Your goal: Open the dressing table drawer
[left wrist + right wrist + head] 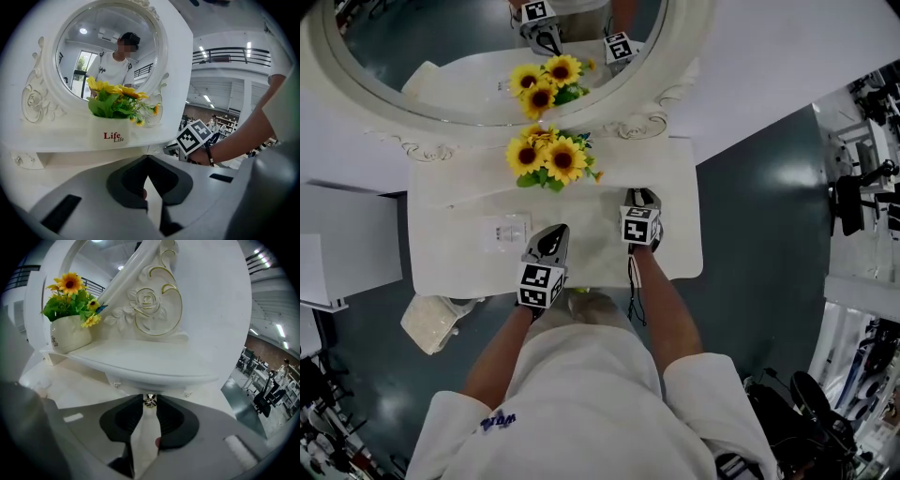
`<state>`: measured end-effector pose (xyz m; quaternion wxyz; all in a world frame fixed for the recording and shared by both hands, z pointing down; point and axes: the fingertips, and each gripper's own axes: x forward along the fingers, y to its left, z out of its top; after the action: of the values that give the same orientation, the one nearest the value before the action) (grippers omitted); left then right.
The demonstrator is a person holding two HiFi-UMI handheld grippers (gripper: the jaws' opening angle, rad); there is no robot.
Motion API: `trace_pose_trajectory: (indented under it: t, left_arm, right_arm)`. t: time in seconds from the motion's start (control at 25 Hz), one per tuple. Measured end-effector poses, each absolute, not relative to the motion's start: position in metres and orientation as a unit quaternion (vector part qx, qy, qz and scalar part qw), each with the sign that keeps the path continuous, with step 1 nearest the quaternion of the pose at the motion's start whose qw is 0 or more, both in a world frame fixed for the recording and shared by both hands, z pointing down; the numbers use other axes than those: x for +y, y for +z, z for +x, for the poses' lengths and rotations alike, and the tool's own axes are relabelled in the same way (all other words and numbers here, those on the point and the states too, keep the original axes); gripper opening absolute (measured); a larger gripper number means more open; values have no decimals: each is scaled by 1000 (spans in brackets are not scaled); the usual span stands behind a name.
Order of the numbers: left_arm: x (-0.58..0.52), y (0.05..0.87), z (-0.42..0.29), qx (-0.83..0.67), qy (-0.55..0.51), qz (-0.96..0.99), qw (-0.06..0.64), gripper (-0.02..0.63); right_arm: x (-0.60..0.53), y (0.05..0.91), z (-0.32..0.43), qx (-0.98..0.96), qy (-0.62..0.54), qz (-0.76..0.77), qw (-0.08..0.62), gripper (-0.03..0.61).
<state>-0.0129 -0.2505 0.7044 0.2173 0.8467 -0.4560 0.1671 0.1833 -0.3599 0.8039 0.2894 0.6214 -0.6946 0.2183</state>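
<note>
The right hand-held gripper (150,404) has its jaws narrowed onto the small metal knob (150,401) of the drawer (133,384), one dark pad on each side of it at the very tips. The drawer sits straight ahead of this gripper, tucked under the raised shelf (154,364), whose curved edge overhangs the knob just above the jaws. The drawer front faces the gripper and looks closed. Its width runs along the shelf edge, across the jaws. The knob's stem points out of the front toward the gripper, in line with the jaws.

Below and behind the right gripper the table (450,253) is bare out to its front edge. To its right the table ends in a rounded corner, with dark floor (750,234) beyond. Up and to its left the sunflower pot (70,333) stands on the shelf, well apart from the knob, with the carved mirror frame (150,305) rising behind the shelf.

The left hand-held gripper (147,158) is closed on nothing, over the table's front edge, beside and behind the right one.
</note>
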Motion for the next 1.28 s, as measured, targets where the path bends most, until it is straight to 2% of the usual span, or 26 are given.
trace_pose_trajectory:
  t: [0.64,1.28]
  left_arm:
    - [-252,658,1,-451,156,857,195,8]
    - [-254,657,-9,-460,157,852,195,8]
  right_arm:
    - [-358,806,180,-690,230,606,322,100]
    - [-358,805,179,-691,235,601,327,100]
